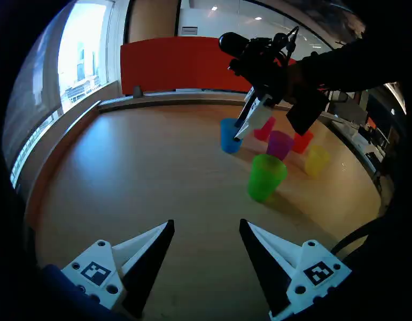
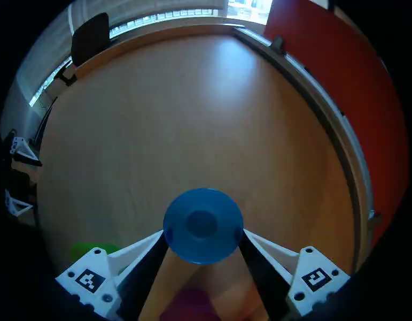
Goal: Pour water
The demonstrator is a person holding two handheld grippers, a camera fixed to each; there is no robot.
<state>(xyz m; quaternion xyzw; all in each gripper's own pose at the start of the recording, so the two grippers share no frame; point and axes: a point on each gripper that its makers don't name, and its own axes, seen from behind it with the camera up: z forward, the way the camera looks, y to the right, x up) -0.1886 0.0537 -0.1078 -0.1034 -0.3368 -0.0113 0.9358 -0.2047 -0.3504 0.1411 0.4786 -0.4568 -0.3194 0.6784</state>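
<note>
Left gripper view: a wooden worktop [image 1: 147, 171] runs up to a low sill, with a red panel [image 1: 173, 64] behind it and a bright window [image 1: 83, 64] left of the panel. The blue cup [image 1: 229, 136] is far across the worktop. Beside it to the right is a pink cup [image 1: 266, 130], then a purple cup [image 1: 279, 144] and an orange cup [image 1: 302, 142]. A yellow cup [image 1: 316, 160] is farther right still, and a green cup [image 1: 265, 177] is nearer the camera than the blue one. The right hand-held gripper [image 1: 244, 127] reaches down at the blue cup, held by a dark-sleeved arm [image 1: 339, 69] that hides part of the orange cup. The left hand-held gripper [image 1: 206, 224] is released, with bare worktop between its spread fingers.

Right gripper view: the blue cup [image 2: 203, 226] is seen from above, grasped by the right hand-held gripper [image 2: 203, 235], one finger pressing each side. Whether it holds water, or rests on the worktop [image 2: 195, 117], cannot be told. Left of it a sliver of the green cup [image 2: 92, 249] is cut off by a finger. Below it the purple cup [image 2: 189, 309] is blurred. A dark chair [image 2: 91, 37] stands far beyond the blue cup, and the red panel [image 2: 360, 96] is to its right.
</note>
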